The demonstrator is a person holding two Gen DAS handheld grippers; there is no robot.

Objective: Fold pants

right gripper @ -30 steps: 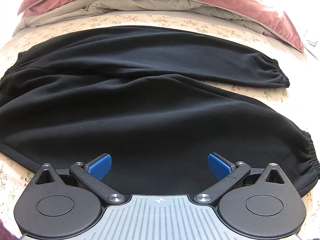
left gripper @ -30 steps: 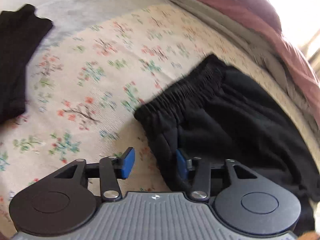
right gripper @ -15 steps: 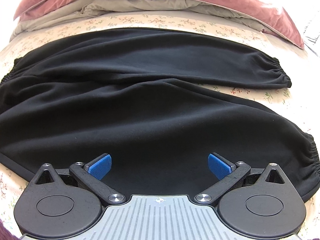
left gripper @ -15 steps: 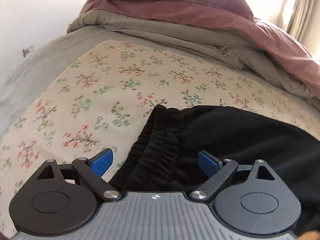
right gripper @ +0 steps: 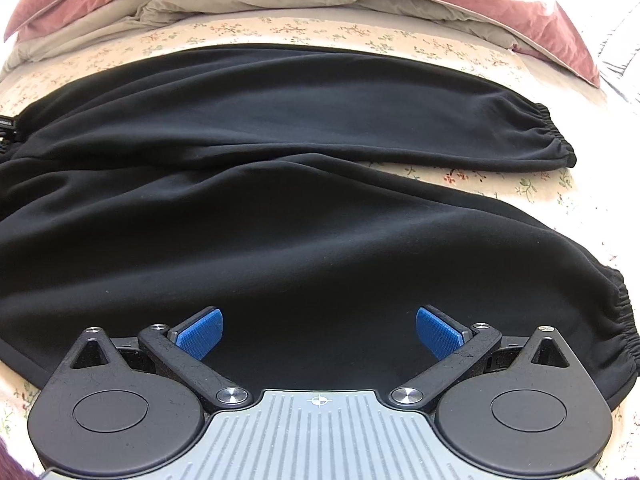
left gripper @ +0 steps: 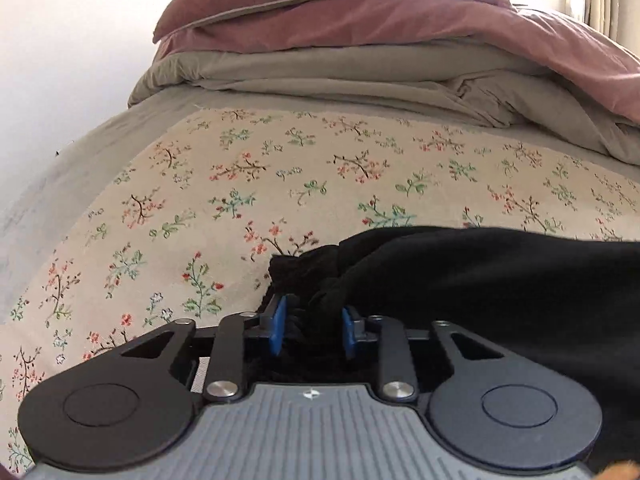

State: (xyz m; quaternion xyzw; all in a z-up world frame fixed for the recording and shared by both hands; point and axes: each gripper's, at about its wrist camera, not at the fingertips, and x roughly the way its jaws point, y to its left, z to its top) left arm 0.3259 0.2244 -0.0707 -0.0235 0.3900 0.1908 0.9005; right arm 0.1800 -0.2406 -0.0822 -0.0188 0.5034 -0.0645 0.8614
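One pants (right gripper: 280,216) spread flat on bed (left gripper: 280,168), legs toward right. Left gripper (left gripper: 310,328) closing on bunched waistband (left gripper: 308,276). Right gripper (right gripper: 318,332) released, over near leg. Fabric soft, limp, light; best hold: waistband, cuff (right gripper: 556,140).

Bare floral sheet (left gripper: 224,184) lies open toward the bed's left edge. The heaped duvet (left gripper: 360,64) blocks the bed's far edge. The black pants (right gripper: 280,208) cover the middle, with a clear strip between the legs at right.
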